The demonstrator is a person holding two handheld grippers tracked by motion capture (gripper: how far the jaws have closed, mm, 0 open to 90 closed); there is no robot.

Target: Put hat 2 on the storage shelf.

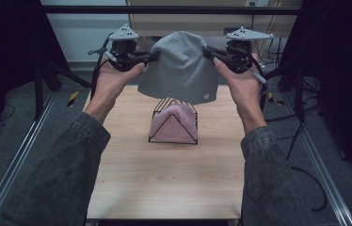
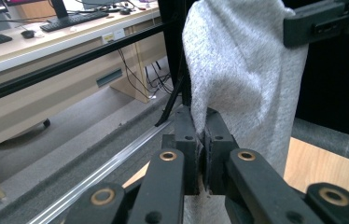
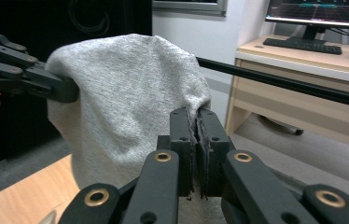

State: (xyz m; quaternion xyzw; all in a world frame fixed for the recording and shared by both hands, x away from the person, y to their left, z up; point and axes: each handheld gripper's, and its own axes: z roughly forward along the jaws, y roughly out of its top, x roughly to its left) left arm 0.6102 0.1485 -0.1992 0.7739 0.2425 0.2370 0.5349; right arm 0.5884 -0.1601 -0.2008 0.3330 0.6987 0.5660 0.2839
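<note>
A grey knit beanie [image 1: 181,68] hangs in the air between both grippers, above the far half of the wooden table [image 1: 164,179]. My left gripper [image 1: 154,56] is shut on the beanie's left edge, and my right gripper [image 1: 208,51] is shut on its right edge. In the left gripper view the jaws pinch the grey fabric [image 2: 242,70] at the left gripper's tips [image 2: 204,119]. The right gripper view shows the same pinch, with the beanie [image 3: 130,98] spread leftward from the right gripper's tips [image 3: 196,119]. Below the beanie a pink folded cloth [image 1: 173,123] sits in a black wire rack [image 1: 183,106].
The wire rack stands near the table's middle, directly under the hanging beanie. Black frame posts [image 1: 37,80] and a top crossbar [image 1: 164,9] surround the table. Metal rails [image 1: 19,160] run along both sides on the floor. A desk with a keyboard [image 3: 303,45] is beyond.
</note>
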